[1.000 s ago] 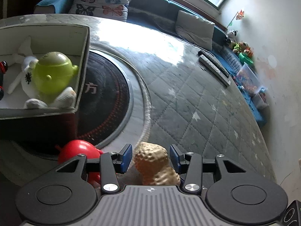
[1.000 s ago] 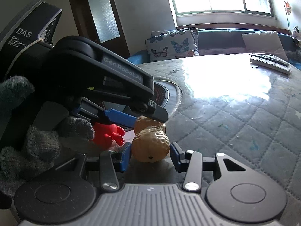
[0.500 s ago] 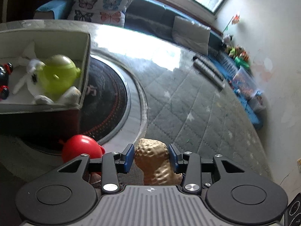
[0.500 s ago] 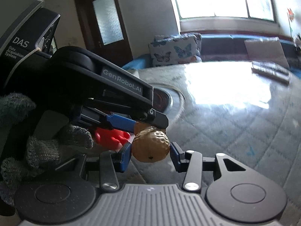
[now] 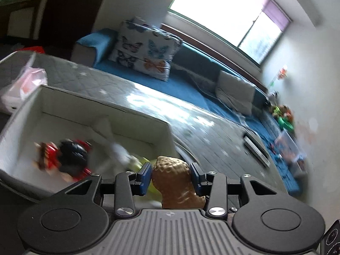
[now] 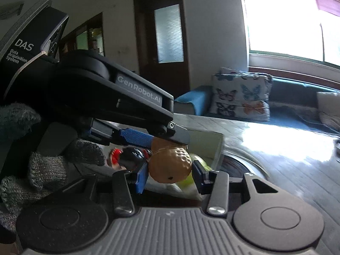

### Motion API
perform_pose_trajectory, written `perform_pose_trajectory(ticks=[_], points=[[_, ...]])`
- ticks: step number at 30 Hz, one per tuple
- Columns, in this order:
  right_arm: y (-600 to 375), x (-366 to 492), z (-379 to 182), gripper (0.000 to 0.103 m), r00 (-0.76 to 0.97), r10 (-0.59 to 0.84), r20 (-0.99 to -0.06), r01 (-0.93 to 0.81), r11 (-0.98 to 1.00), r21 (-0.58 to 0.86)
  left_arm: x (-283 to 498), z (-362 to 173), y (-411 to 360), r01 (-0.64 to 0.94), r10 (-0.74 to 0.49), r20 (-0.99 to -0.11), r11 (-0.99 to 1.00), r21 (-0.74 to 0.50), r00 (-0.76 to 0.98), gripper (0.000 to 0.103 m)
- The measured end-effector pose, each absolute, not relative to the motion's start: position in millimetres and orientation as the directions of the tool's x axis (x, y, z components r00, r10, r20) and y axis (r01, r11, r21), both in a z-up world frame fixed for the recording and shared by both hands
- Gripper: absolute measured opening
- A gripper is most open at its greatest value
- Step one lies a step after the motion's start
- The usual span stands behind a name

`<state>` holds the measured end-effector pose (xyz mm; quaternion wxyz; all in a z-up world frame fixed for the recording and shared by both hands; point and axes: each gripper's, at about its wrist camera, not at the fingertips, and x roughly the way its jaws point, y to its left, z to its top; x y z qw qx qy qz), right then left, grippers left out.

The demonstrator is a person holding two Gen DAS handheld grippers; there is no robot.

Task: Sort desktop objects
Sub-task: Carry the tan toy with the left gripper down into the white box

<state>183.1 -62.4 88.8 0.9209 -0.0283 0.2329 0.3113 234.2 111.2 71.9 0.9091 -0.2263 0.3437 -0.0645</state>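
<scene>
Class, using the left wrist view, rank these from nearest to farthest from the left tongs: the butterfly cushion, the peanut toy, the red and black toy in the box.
1. Peanut toy: between the fingers of the left tongs.
2. Red and black toy: left, inside the white box.
3. Butterfly cushion: far back, on the blue sofa.

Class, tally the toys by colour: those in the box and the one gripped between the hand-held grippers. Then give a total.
tan peanut toy: 1
red and black toy: 1
white toy: 1
green toy: 1
Total: 4
</scene>
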Motion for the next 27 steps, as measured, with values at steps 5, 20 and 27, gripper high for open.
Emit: perform_pose_trajectory(ticks=[5,20,27], points=[[-29,217,80,0.044,0.672,0.57,-0.473,-0.601,0.793,0.103,265,59,144,-0.079,-0.256,-0.611,0.881,-0.466,0.749,0.043],[12,261,52,0.044,0.622,0.532,-0.575,-0.618,0.784,0.057,290,27,175,-0.135,-0.23,-0.656,0.879,-0.456,0.719,0.042],[22,254,52,0.045,0.617,0.51,-0.599,-0.634,0.774,0.005,281,28,179,-0.153,-0.2,-0.659,0.887,-0.437,0.725,0.042]])
